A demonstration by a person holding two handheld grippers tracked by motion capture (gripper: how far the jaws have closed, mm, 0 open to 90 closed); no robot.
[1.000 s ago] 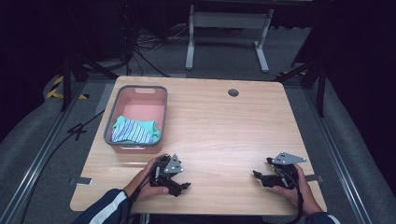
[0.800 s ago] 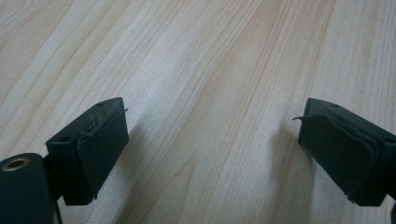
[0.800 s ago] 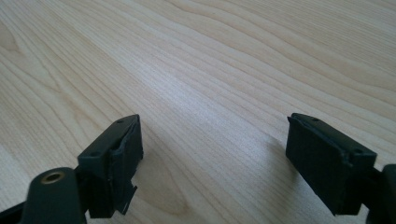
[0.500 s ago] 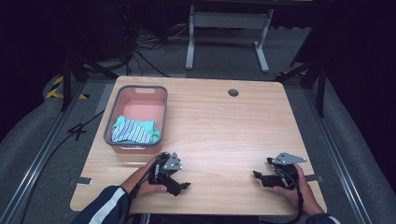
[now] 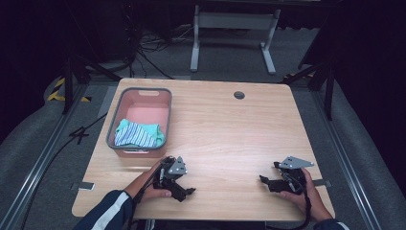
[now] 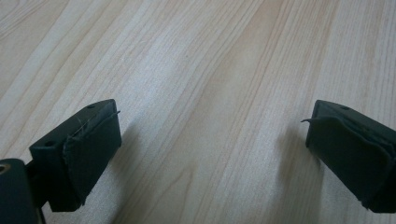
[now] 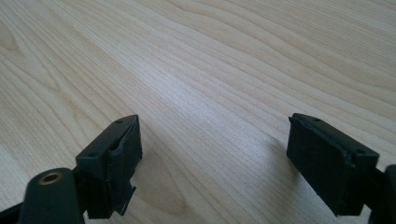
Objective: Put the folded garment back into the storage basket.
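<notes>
- No text, label, brand or number can be read on anything here.
- The one sign-like marking is a patch of yellow-and-black hazard stripes (image 5: 61, 90) on the floor beside the far left corner of the table (image 5: 230, 129), seen in the high view; it carries no words.

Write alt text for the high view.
A person's hands rest two open tongs, the left tongs and the right tongs, on the near edge of a wooden table. At the left, a pink basket holds folded striped cloth.
</notes>
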